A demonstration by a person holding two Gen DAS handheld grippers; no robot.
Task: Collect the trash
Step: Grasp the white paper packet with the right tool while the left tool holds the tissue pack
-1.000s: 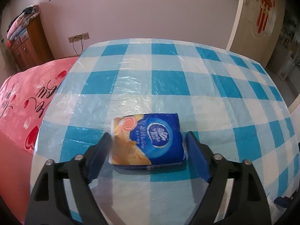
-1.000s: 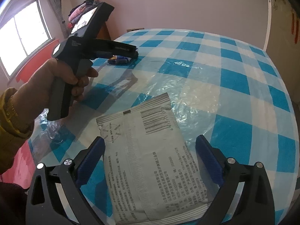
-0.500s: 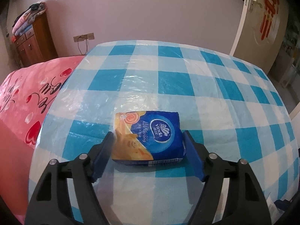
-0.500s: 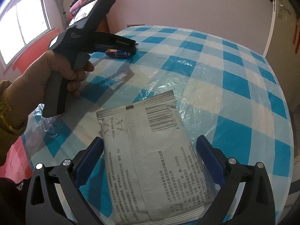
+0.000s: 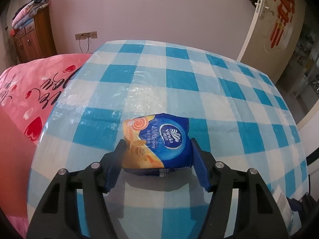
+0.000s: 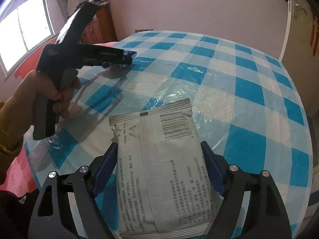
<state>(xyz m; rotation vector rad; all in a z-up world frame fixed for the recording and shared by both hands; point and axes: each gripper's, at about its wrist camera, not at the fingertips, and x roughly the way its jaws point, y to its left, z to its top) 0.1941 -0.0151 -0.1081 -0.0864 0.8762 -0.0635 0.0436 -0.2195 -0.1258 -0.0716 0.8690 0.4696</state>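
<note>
I am closing the left gripper (image 5: pixel 157 155) on the blue tissue pack (image 5: pixel 157 143) and the right gripper (image 6: pixel 159 159) on the grey packet (image 6: pixel 159 171), fingers touching each, both still on the desk (image 5: pixel 179 91) near its front edge, nothing collected yet.

Checked tablecloth (image 5: pixel 179 75): the far half, up to its far edge and far right corner, lies bare and open to passage. Near the left edge the left gripper (image 5: pixel 157 153), its jaws having just been closing, pinches a blue tissue pack (image 5: pixel 163 139). At the near edge the right gripper (image 6: pixel 159 159), jaws likewise just closing, flanks a grey packet (image 6: pixel 159 169). A bare strip of cloth separates the two. A pink bedspread (image 5: pixel 30 91) borders the left edge.
</note>
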